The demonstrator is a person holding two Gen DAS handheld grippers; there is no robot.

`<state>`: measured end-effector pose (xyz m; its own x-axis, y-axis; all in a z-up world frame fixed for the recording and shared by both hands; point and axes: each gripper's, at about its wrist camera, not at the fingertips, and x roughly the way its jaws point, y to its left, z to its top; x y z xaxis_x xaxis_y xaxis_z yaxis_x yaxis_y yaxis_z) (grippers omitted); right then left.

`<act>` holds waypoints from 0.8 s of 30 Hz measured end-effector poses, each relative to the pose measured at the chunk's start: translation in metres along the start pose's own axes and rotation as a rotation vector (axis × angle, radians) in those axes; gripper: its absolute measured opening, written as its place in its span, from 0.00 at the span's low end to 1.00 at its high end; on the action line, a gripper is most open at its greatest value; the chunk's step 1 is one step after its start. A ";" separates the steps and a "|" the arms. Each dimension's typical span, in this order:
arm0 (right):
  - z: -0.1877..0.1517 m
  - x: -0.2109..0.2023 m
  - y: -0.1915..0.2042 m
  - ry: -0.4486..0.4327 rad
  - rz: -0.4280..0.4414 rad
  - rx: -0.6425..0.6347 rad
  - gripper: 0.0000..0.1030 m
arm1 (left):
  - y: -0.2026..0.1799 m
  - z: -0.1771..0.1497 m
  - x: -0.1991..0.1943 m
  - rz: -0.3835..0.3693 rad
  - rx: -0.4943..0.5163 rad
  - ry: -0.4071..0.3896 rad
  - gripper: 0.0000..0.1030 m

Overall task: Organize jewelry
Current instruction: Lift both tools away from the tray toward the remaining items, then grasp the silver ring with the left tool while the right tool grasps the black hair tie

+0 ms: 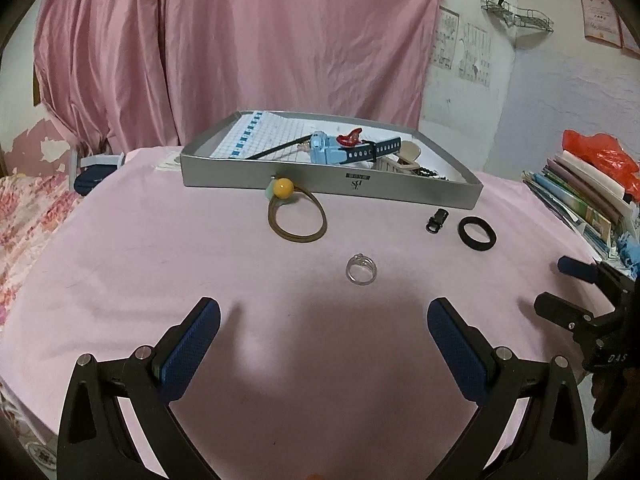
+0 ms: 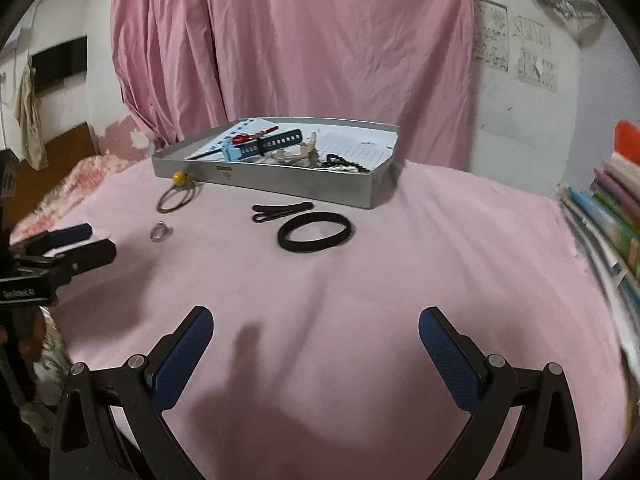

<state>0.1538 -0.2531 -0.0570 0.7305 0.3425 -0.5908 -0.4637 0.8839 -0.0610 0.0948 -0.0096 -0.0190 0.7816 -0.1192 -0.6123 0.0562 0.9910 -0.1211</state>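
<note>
A grey tray (image 1: 320,184) (image 2: 280,184) at the back of the pink-covered table holds a blue watch (image 1: 332,151), a red clip (image 1: 349,139), a beige claw clip (image 1: 408,156) and dark beads (image 2: 344,167). In front of it lie a brown hair tie with a yellow bead (image 1: 297,216) (image 2: 176,196), a clear ring (image 1: 361,269) (image 2: 160,232), a black hair clip (image 1: 436,220) (image 2: 280,210) and a black elastic band (image 1: 477,233) (image 2: 314,232). My left gripper (image 1: 323,320) is open just short of the ring. My right gripper (image 2: 316,328) is open, well short of the band.
Stacked books and papers (image 1: 580,196) (image 2: 612,216) line the table's right edge, with an orange bag (image 1: 600,152) on top. A pink curtain (image 1: 240,40) hangs behind. A floral bed cover (image 1: 32,208) lies to the left. A wire rack (image 1: 516,12) hangs on the wall.
</note>
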 end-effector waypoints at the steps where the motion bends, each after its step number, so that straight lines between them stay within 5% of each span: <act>1: 0.002 0.001 -0.001 0.004 -0.007 -0.009 1.00 | 0.000 0.001 0.002 0.001 0.002 0.010 0.99; 8: 0.021 0.003 -0.013 0.051 0.015 -0.031 1.00 | -0.003 0.009 0.014 0.037 0.024 0.042 0.99; 14: 0.038 0.022 -0.017 0.150 0.114 -0.063 1.00 | -0.001 0.015 0.025 -0.024 0.028 0.105 0.98; 17: 0.043 0.032 -0.014 0.184 0.147 -0.079 0.90 | -0.002 0.018 0.028 -0.067 0.052 0.135 0.98; 20: 0.047 0.044 -0.011 0.216 0.158 -0.102 0.83 | -0.004 0.023 0.032 -0.061 0.091 0.158 0.89; 24: 0.052 0.055 -0.012 0.240 0.169 -0.110 0.77 | -0.006 0.028 0.037 -0.038 0.144 0.178 0.64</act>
<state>0.2252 -0.2282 -0.0471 0.5051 0.3851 -0.7724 -0.6299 0.7763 -0.0248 0.1409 -0.0184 -0.0187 0.6561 -0.1522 -0.7392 0.1816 0.9825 -0.0411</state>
